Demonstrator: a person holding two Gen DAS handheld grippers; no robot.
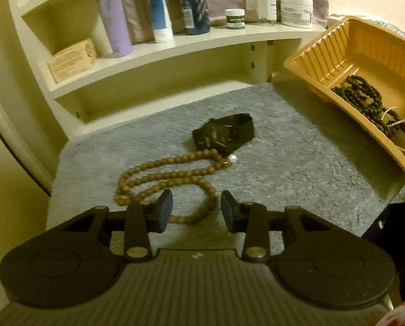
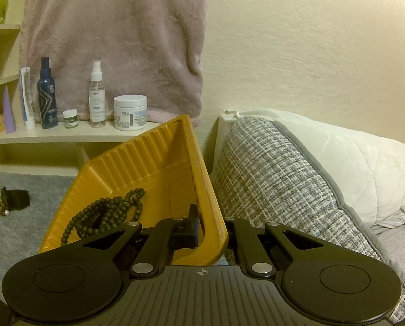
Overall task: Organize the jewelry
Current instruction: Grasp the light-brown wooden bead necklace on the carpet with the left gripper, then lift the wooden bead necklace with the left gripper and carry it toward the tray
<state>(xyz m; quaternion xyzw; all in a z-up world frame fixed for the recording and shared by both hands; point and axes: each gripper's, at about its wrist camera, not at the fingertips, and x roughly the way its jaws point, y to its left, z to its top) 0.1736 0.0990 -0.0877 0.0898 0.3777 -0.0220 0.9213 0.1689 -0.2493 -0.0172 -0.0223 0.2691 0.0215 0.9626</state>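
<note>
Cream wall [image 2: 311, 40], white shelves [image 1: 148, 51]

A grey fleecy cloth [image 1: 284, 163] covers the surface, bearing a brown bead necklace [image 1: 159, 179], a dark strap-like item [image 1: 224, 133] touching it, and a yellow ribbed tray [image 1: 338, 54] tilted at its right edge.

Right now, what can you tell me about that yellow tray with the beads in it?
The yellow tray looks like thin moulded plastic, with ribbed walls and a rolled rim. It is tilted, its near corner raised off the grey mat. The right gripper is shut on its rim, one finger inside and one outside. Dark green beads lie piled inside with a thin pearl strand. A checked cushion sits beside it.
</note>
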